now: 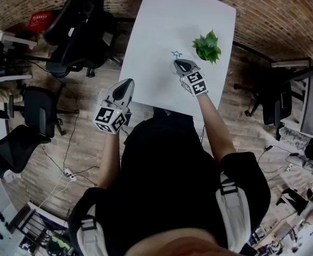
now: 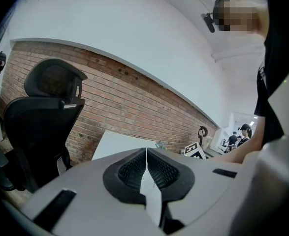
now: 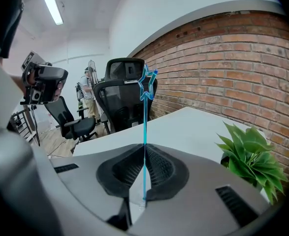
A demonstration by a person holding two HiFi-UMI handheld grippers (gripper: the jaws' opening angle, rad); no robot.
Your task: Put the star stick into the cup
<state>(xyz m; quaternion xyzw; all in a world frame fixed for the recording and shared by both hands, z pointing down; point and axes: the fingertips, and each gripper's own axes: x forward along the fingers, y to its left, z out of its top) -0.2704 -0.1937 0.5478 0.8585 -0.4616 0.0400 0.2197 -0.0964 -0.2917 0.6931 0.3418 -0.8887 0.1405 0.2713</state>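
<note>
Star stick (image 3: 144,129) — a thin blue rod with a small open star at its tip — is gripped in the right claw (image 1: 180,64). The jaws are pressed together on the rod's plain end. In the right gripper view the rod runs out from between the ribbed pads, with the star free at 12 o'clock. How steeply it leans I cannot tell.

In the head view this claw hovers above the near half of the white surface (image 1: 161,25), and the star shows just past its tips, toward 11 o'clock. A green plant (image 1: 207,46) sits on the surface at about 1 o'clock from that claw, near it but apart.

The left claw (image 2: 146,154) has its jaws closed on nothing. It hangs at 8 o'clock from the right one, off the near left edge of the surface and over the wooden floor (image 1: 87,137).

The step in hand looks like the carry: the star stick is held and lifted but not yet delivered. No cup can be made out in any view — only the plant, whose container is mostly hidden under its leaves.

The next move, as I judge it, calls for finding the cup's mouth and lining the rod up over it. The rod then has to be lowered before the jaws part. With the plain end buried between the pads, the claw may need to turn so that an end can enter cleanly.
</note>
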